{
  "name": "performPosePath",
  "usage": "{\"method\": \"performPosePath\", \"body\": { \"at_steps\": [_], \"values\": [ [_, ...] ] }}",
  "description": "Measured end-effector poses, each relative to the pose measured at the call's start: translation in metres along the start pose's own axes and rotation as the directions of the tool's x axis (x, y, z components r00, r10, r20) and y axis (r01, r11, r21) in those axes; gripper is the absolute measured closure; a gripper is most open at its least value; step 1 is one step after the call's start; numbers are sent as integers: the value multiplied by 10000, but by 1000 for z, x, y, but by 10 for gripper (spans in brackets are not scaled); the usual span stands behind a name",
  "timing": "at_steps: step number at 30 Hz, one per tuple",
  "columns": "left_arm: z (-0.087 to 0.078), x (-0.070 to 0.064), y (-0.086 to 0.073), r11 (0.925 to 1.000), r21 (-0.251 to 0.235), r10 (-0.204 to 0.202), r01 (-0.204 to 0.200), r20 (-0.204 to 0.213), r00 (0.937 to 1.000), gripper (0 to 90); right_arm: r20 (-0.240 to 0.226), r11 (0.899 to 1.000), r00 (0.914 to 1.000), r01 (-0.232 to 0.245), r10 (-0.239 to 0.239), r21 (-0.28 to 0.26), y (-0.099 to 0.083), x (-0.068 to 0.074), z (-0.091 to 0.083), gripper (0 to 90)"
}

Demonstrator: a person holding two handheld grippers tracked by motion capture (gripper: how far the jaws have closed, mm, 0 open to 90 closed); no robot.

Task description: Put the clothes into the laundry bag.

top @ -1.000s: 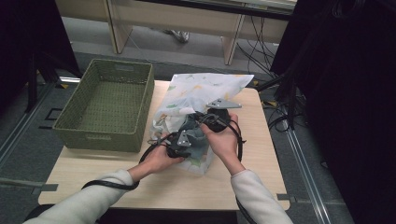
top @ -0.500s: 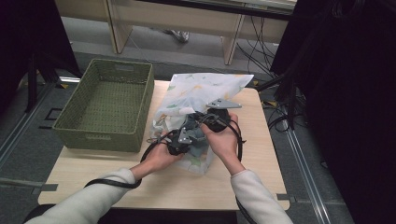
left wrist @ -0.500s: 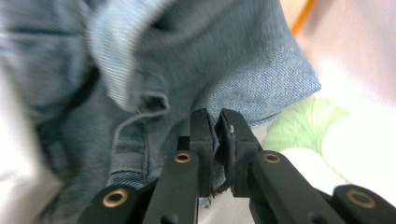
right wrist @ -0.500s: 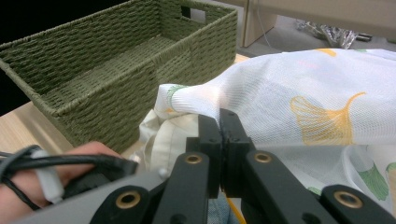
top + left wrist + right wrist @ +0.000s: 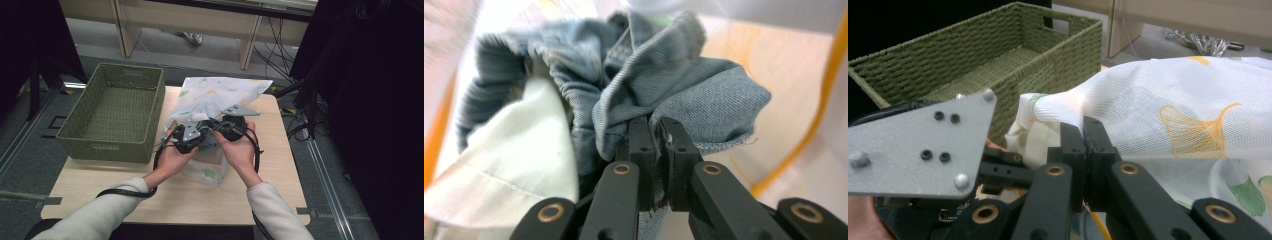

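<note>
I have both tools buried at the mouth of the mesh laundry bag (image 5: 220, 95), which lies on the table (image 5: 150, 190) just right of the green wicker basket (image 5: 115, 110). In the left gripper view, my left tool (image 5: 655, 125) has its jaws drawn together on a fold of the denim garment (image 5: 684, 90), the blue cloth bunched directly ahead of the tips and rising above them; a piece of white fabric (image 5: 519, 160) lies to the left of the jaws, tucked against the denim, and the pale printed mesh surrounds all of it. In the right gripper view, my right tool (image 5: 1083, 127) is pinched closed on the edge of the bag (image 5: 1168, 100), whose white mesh with yellow and green ginkgo leaves billows up and to the right of the jaws. To the left of that tool, very near, sits the left tool's grey three-cornered plate (image 5: 923, 145), and beyond it the basket (image 5: 998, 55). From the high view the two tools (image 5: 192, 137) (image 5: 232, 125) sit just beside each other over the bag, hands cupped beneath them.
</note>
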State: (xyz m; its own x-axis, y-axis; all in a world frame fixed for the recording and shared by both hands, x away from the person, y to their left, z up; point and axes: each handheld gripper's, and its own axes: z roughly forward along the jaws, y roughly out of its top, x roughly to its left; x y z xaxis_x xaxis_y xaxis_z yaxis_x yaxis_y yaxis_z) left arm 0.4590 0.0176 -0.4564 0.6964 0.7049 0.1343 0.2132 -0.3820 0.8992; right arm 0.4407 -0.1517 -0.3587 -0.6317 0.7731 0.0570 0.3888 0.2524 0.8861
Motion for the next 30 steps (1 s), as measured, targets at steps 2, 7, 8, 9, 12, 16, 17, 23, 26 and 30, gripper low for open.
{"method": "performPosePath", "body": {
  "at_steps": [2,7,8,9,12,16,17,23,26,30],
  "values": [
    [1,0,2,9998,-199,43,-46,-153,9999,840,-26,10000,10000,40,-40,-63,1,0,-1,900],
    [12,-3,-1,9993,-227,275,-286,-456,9986,839,-68,10000,10000,-3,3,-95,1,1,-1,900],
    [15,-3,-3,9993,-187,306,-316,-486,9983,840,-53,9999,10000,0,-1,-105,1,1,-1,900],
    [18,-4,-5,9994,-172,300,-310,-535,9981,839,-41,9999,10000,-2,2,-135,1,0,-1,900],
    [25,-6,-11,9991,-41,417,-420,-603,9973,839,-73,9999,9999,-74,73,-141,2,-1,-2,900],
    [32,-5,-12,9984,35,563,-562,-803,9952,838,-59,9998,10000,-68,67,-204,2,-1,-3,900],
    [33,-4,-12,9982,29,595,-595,-875,9944,839,-69,9997,10000,-52,51,-219,3,-1,-3,900],
    [41,-1,-13,9971,-124,725,-750,-1441,9869,837,-45,9997,10000,-81,80,-248,3,-2,-4,900],
    [45,-1,-17,9971,141,764,-753,-1203,9898,822,-40,9996,9999,-138,137,-245,2,-3,-4,900],
    [49,0,-19,9937,409,1079,-1042,-1023,9889,785,-80,9997,9999,-107,105,-215,2,-3,-3,900]
  ]
}}
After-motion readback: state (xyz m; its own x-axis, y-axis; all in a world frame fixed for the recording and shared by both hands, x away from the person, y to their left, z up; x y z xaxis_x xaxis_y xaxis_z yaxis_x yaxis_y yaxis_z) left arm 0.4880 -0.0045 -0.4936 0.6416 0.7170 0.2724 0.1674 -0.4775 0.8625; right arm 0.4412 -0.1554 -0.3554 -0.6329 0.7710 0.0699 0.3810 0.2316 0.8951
